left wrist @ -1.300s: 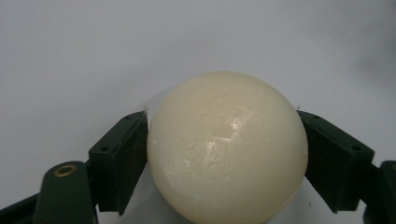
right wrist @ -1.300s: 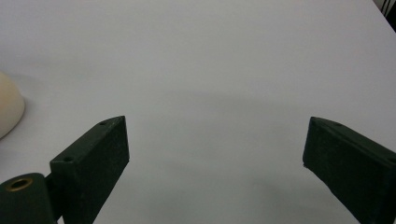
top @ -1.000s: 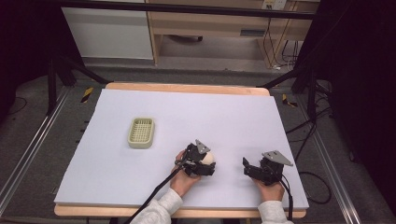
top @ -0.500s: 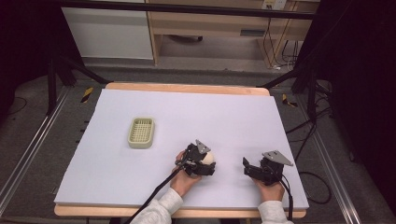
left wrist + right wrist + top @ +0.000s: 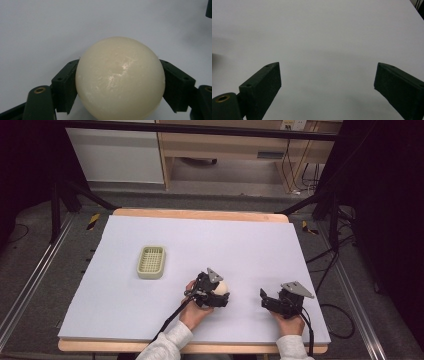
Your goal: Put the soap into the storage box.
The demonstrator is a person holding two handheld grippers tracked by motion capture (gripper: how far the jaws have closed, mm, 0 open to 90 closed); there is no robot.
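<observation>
1. Ball (image 5: 120,78): cream, glossy, round. I see it sitting between the L gripper's (image 5: 216,294) jaws, both pads pressed against its sides in the left gripper view, so it's gripped. In the high view it's the pale spot (image 5: 220,287) at the gripper's front, near the table's front edge, roughly mid-width.
2. Can't tell from here whether the ball is touching the mat or is lifted just off it.
3. L hand (image 5: 192,312) is behind that gripper, sleeve light grey, cable trailing back toward the front edge.
4. R gripper (image 5: 264,299) is to the right of the L one, apart from it, low over the mat (image 5: 250,245). Its jaws are spread wide w/ nothing between them; the right gripper view has only bare mat (image 5: 324,37) past the pads.
5. R hand (image 5: 287,322) is holding it from behind; grey plate on top.
6. Basket (image 5: 151,261): small, pale green, slotted, rectangular, on the mat left of and beyond the L gripper, well apart from both grippers. Looks empty from above.
7. Mat is pale lavender-white, covers most of the wooden table (image 5: 200,214).
</observation>
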